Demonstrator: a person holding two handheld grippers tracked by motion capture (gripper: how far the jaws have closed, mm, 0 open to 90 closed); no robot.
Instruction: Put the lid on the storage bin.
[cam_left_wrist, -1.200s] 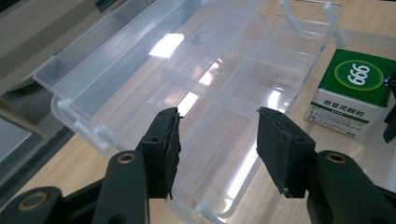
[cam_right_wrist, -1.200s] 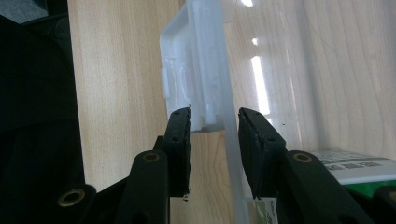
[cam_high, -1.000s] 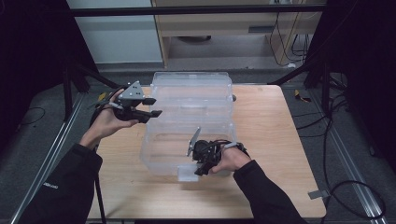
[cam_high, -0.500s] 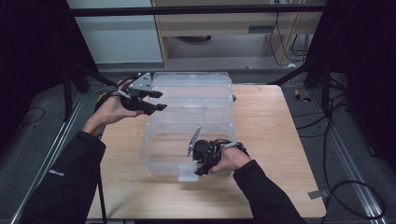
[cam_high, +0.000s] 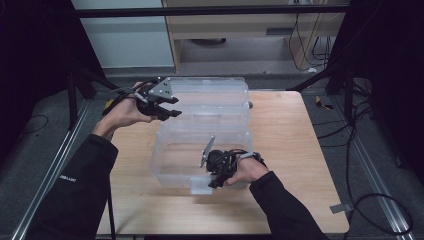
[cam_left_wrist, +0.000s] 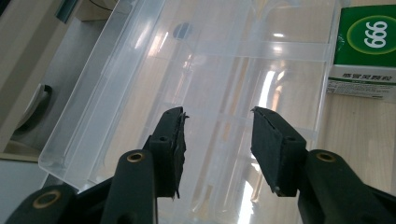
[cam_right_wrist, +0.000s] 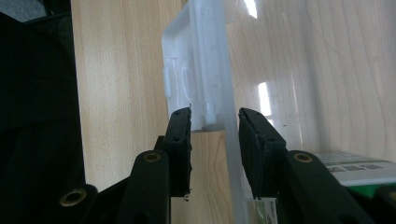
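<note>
Bin (cam_high: 200, 155) front wall sits in my right gripper (cam_high: 216, 176) fingers; left gripper (cam_high: 167, 107), upper left, fingers closing, nothing between them.

A clear plastic storage box (cam_high: 202, 155) is sitting open mid-table, its transparent lid (cam_high: 210, 97) lying back toward the far edge.

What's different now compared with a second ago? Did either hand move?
The left tongs travelled from the table's left side up and across to the raised clear lid. Their jaws have just been closing a little; nothing is between them yet, and the lid lies beyond. The right tongs stayed put, jaws astride the front wall of the clear box, by its latch. Box and lid look unmoved.
</note>
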